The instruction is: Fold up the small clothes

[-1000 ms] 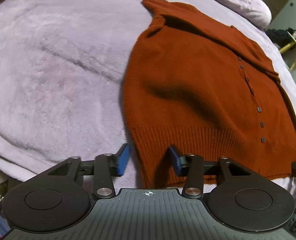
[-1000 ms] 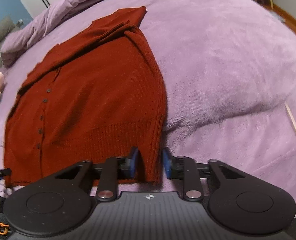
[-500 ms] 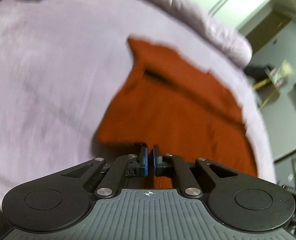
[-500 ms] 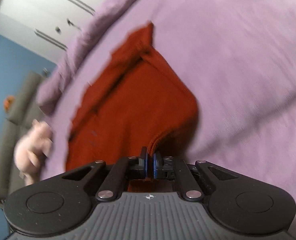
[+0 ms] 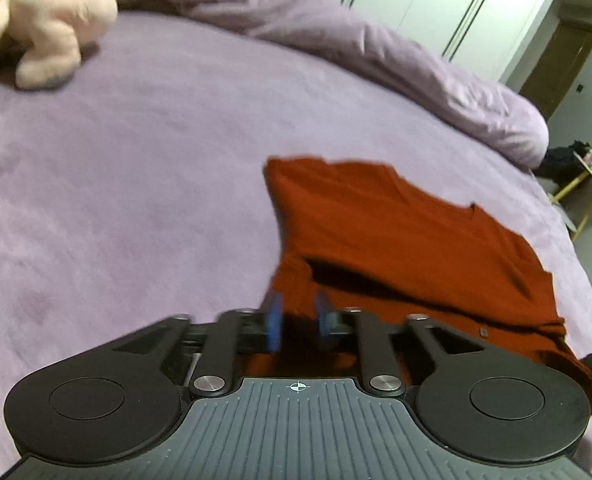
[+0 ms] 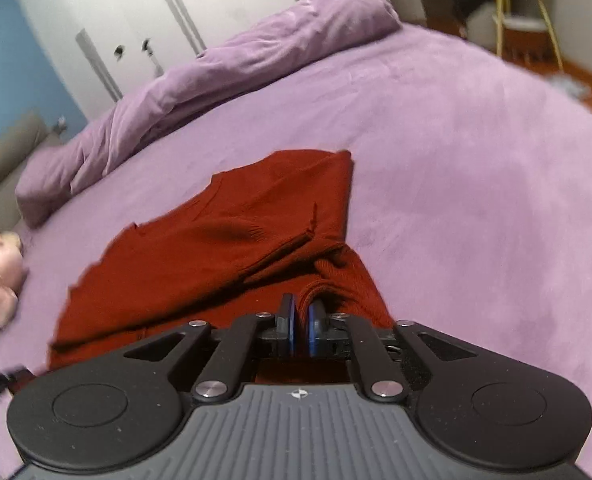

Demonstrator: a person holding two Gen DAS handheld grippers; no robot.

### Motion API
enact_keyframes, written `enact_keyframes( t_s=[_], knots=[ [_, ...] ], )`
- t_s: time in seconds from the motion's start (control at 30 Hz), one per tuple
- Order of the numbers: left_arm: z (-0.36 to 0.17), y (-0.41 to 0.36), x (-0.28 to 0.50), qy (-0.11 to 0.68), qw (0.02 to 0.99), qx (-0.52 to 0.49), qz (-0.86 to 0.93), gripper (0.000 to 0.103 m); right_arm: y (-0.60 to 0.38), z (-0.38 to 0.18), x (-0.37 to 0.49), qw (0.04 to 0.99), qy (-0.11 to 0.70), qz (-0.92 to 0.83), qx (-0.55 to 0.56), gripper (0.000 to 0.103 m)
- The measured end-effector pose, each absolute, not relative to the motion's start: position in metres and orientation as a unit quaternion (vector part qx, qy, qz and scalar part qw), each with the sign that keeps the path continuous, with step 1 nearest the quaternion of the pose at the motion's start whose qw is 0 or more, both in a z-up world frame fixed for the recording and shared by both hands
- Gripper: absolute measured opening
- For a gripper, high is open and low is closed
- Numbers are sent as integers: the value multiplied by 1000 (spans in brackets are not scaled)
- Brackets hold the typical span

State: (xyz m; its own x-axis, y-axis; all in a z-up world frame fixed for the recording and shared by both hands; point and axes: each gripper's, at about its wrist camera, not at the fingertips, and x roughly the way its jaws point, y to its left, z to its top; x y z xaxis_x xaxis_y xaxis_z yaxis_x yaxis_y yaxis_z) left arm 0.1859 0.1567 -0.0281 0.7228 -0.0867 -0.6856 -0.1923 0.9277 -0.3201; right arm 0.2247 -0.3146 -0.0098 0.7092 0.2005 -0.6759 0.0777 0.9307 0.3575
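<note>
A rust-red knitted cardigan [image 5: 395, 232] lies on the purple bed, its lower part doubled over toward the collar. It also shows in the right wrist view [image 6: 232, 240]. My left gripper [image 5: 298, 320] has its blue pads parted, with the hem's left corner lying loose between them. My right gripper [image 6: 300, 326] is shut on the hem's right corner, a bunched fold pinched between the pads. The hem under both grippers is partly hidden.
A purple fleece blanket [image 5: 136, 168] covers the bed. A rolled duvet [image 6: 224, 76] runs along the far side. A pink plush toy [image 5: 44, 16] lies at the left. White wardrobes, a yellow-legged stool [image 6: 523, 20] and a doorway stand beyond.
Both grippers closed on the hem corners and carried them forward over the cardigan toward the collar. The left pads have since parted; the right stays shut on the cloth.
</note>
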Motion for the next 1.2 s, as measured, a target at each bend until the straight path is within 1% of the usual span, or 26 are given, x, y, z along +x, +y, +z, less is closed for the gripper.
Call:
enact_keyframes(
  t_s=[0.03,0.07,0.17,0.2,0.23,0.33,0.4,0.43,0.47,0.5,0.53,0.57,0.6,0.67,0.77,0.83,0.9,0.93,0.97,1.0,1.07,1.1,1.2],
  knots=[
    [-27,161,182,358,915,-184,21,50,-314,-8,221,912,367,42,176,14],
    [-27,165,180,353,919,-178,11,54,-318,-8,214,916,358,48,172,22],
    [-31,164,183,369,919,-135,-22,54,-321,-6,208,931,340,52,126,33],
    [-34,161,185,377,919,-113,-27,54,-323,-7,209,932,341,55,113,36],
    [-37,158,187,384,918,-94,-37,54,-323,-9,212,930,348,62,103,40],
    [-45,148,196,401,912,-60,-59,55,-318,-15,220,922,373,83,66,43],
    [-52,144,204,414,907,-53,-61,55,-311,-21,226,923,376,78,25,43],
    [-54,143,207,418,905,-57,-60,52,-308,-24,231,922,378,79,13,43],
    [-56,143,208,420,903,-65,-61,48,-307,-25,233,921,380,86,13,39],
    [-56,142,209,418,904,-71,-61,48,-306,-27,235,919,384,91,12,34],
    [-56,141,209,415,905,-69,-59,46,-301,-28,236,917,387,97,0,19],
    [-56,140,208,411,907,-62,-59,41,-296,-29,236,916,387,100,-16,8],
    [-57,138,207,411,908,-54,-60,38,-290,-30,234,916,386,102,-40,8],
    [-57,137,207,412,908,-42,-58,31,-286,-33,230,914,386,115,-52,7],
    [-54,138,205,410,909,-45,-62,26,-290,-34,226,914,387,117,-43,8],
    [-51,138,203,410,909,-45,-64,26,-293,-35,225,912,392,108,-42,8],
    [-51,138,203,413,907,-43,-68,25,-296,-36,226,912,395,98,-42,13],
    [-51,137,203,414,906,-41,-70,25,-297,-36,227,911,399,93,-40,18],
    [-51,136,203,416,906,-38,-74,25,-298,-37,229,910,402,91,-38,20],
    [-52,134,204,419,904,-35,-79,25,-299,-37,230,910,404,90,-38,20],
    [-55,131,209,428,899,-28,-82,30,-298,-39,233,909,405,92,-41,22],
    [-55,129,210,431,898,-27,-85,31,-298,-40,234,908,406,93,-41,22],
    [-57,125,215,435,895,-26,-91,36,-302,-41,239,906,412,95,-8,22]
  ],
)
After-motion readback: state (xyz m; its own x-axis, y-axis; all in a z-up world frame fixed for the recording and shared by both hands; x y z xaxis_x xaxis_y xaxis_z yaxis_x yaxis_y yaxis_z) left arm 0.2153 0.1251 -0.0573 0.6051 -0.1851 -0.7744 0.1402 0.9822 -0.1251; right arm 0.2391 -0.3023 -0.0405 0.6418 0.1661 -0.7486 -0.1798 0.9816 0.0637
